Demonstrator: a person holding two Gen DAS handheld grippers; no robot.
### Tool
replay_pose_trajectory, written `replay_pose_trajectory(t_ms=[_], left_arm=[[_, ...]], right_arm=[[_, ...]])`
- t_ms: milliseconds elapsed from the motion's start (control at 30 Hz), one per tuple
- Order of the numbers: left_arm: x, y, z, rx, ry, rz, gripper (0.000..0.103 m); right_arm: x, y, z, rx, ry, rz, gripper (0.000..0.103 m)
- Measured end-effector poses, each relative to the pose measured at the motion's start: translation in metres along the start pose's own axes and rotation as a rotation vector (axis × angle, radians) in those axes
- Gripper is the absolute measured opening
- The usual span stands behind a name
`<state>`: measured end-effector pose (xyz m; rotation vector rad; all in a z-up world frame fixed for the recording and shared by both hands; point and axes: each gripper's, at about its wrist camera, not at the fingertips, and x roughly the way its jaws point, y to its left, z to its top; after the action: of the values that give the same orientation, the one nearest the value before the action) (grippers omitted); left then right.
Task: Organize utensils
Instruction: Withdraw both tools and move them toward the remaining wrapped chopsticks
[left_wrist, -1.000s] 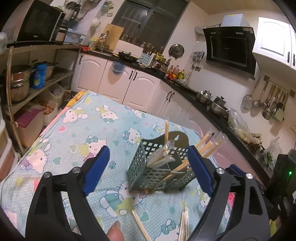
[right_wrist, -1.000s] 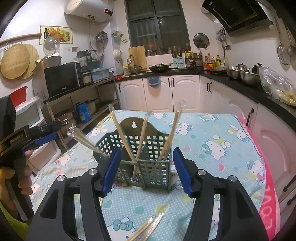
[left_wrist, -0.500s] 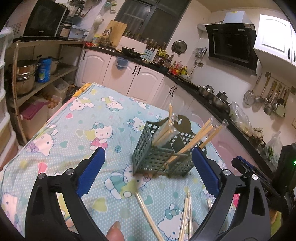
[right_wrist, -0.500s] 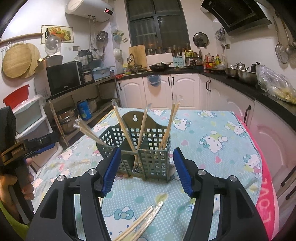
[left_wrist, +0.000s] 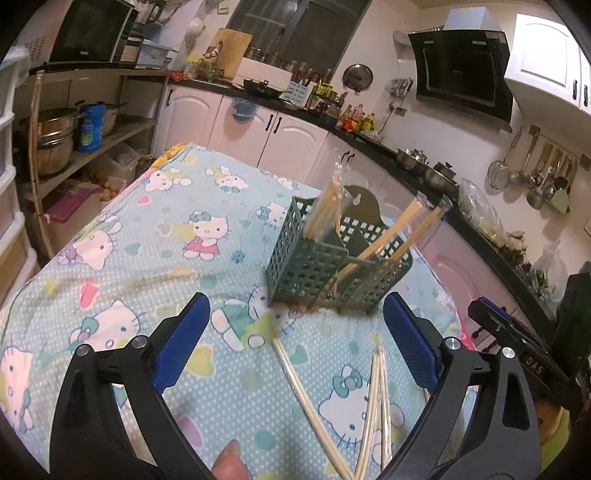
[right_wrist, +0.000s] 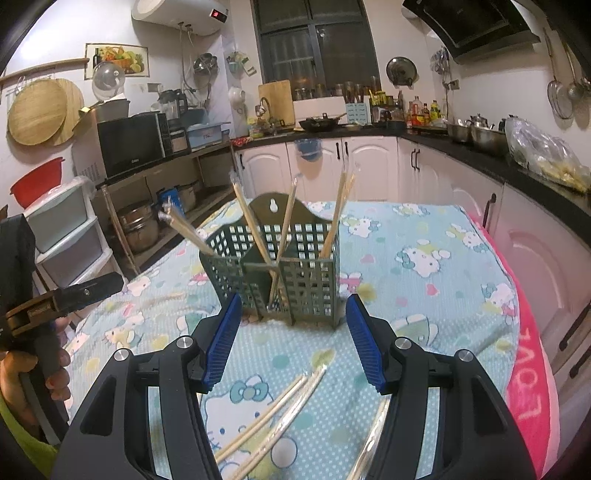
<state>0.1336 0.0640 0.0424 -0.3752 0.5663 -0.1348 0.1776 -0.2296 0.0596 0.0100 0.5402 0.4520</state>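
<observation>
A green slotted utensil caddy stands on the cartoon-cat tablecloth and holds several wrapped chopstick pairs leaning out. It also shows in the right wrist view. More wrapped chopsticks lie loose on the cloth in front of the caddy, and also show in the right wrist view. My left gripper is open and empty, just short of the caddy. My right gripper is open and empty, just short of the caddy's front, above the loose chopsticks.
White kitchen cabinets and a black counter with pots run behind and to the right of the table. Shelves with pots and a microwave stand to the left. A pink cloth edge hangs at the table's right side.
Both grippers have pulled back from the caddy toward me. More of the loose chopsticks on the cloth now shows below the fingers.
</observation>
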Motion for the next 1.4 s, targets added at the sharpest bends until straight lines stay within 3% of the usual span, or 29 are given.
replay_pose_trajectory(t_ms=[1033,1233,1400], left_arm=[[0.024,-0.053,-0.053,0.133,0.161,-0.061,0.086],[0.036,-0.064,-0.064,0.159,0.206,-0.075,0.077],[0.049,-0.075,-0.076,0.196,0.266,-0.088,0.057]], right_arm=[[-0.024,-0.035,-0.055,0.056,0.084,-0.060,0.057],[-0.024,-0.045,-0.063,0.058,0.109,-0.075,0.057],[-0.021,-0.054,-0.073,0.070,0.137,-0.081,0.057]])
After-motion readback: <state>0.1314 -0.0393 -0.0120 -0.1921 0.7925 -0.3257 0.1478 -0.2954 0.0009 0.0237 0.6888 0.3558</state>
